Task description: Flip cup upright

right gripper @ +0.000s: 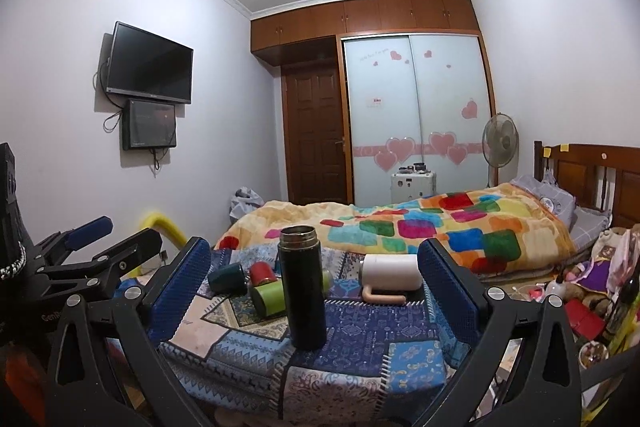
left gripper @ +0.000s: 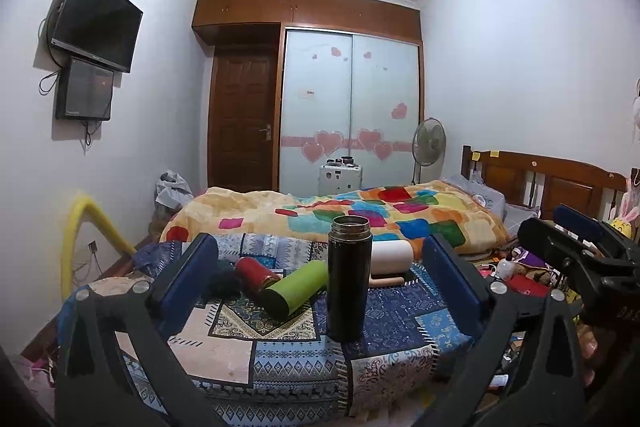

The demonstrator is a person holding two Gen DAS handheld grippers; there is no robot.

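A tall black flask (left gripper: 349, 277) stands upright with its mouth open on the patterned cloth (left gripper: 248, 359); it also shows in the right wrist view (right gripper: 302, 285). Behind it lie a green cup (left gripper: 294, 287), a red cup (left gripper: 256, 273), a dark teal cup (right gripper: 228, 277) and a white mug (left gripper: 392, 257) with a handle, all on their sides. My left gripper (left gripper: 320, 283) is open, its blue pads wide on either side of the flask, clear of it. My right gripper (right gripper: 314, 283) is open the same way.
A bed with a colourful blanket (left gripper: 360, 215) lies behind the cloth-covered surface. Clutter and toys (right gripper: 588, 291) sit at the right. A yellow tube (left gripper: 80, 227) stands at the left by the wall. A fan (left gripper: 430, 143) and wardrobe stand at the back.
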